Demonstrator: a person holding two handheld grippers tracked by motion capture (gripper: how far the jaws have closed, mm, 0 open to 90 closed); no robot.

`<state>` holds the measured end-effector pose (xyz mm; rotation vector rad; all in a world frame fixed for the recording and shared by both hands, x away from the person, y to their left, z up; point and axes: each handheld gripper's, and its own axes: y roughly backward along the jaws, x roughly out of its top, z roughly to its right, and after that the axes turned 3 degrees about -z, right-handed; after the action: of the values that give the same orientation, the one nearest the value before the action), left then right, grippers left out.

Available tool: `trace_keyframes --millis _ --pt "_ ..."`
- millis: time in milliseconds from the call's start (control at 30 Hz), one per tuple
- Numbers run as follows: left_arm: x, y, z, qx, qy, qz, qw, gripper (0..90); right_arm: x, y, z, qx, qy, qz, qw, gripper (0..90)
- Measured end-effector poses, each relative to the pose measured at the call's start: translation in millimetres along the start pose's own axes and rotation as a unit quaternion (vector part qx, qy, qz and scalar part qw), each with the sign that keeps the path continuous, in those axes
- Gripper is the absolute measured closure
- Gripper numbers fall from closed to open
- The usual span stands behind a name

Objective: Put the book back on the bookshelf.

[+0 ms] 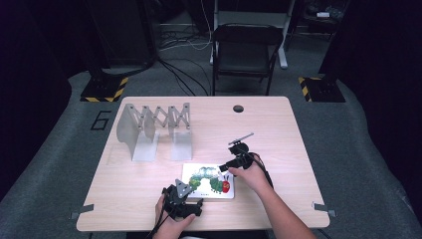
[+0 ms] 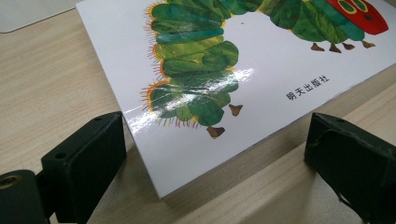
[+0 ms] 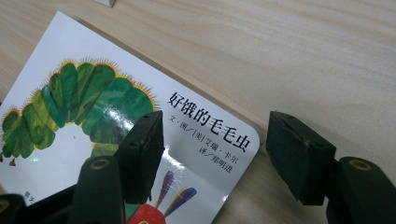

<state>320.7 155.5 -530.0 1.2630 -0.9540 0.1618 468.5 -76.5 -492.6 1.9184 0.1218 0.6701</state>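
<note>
White book (image 1: 209,180): flat on the bench (image 1: 278,129).
Left tongs (image 2: 215,154): low, apart, straddling a near corner.
Right tongs (image 3: 215,154): apart, one jaw over the cover.
Hidden: book's lower edge.

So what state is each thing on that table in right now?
White caterpillar picture book: closed, lying flat, front cover up.
Grey metal folding book rack: standing upright, spread out, nothing in it.
Left tool: open, jaws either side of a book corner.
Right tool: open, one jaw over the cover.
</note>
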Motion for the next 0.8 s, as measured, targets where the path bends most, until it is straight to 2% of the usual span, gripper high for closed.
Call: trace_keyframes --millis 167,467,633,800 --pt "0.0 0.0 0.0 0.0 0.0 0.0 1.0 5.2 -1.2 -3.7 -0.7 0.002 0.0 0.001 1.0 36.5" --pt "-0.1 -0.7 0.4 0.001 -0.002 0.002 1.0 4.7 -2.7 -2.6 -7.0 -0.018 0.009 0.001 0.9998 38.3" --pt "-0.3 -1.3 1.6 0.0 0.003 0.004 1.0 4.1 -2.1 -1.2 -9.1 -0.03 0.024 -0.002 0.9993 39.3" --pt "-0.2 -0.9 1.0 0.001 -0.004 0.002 1.0 3.8 -2.0 2.9 -9.3 -0.027 0.022 -0.001 0.9994 40.8"
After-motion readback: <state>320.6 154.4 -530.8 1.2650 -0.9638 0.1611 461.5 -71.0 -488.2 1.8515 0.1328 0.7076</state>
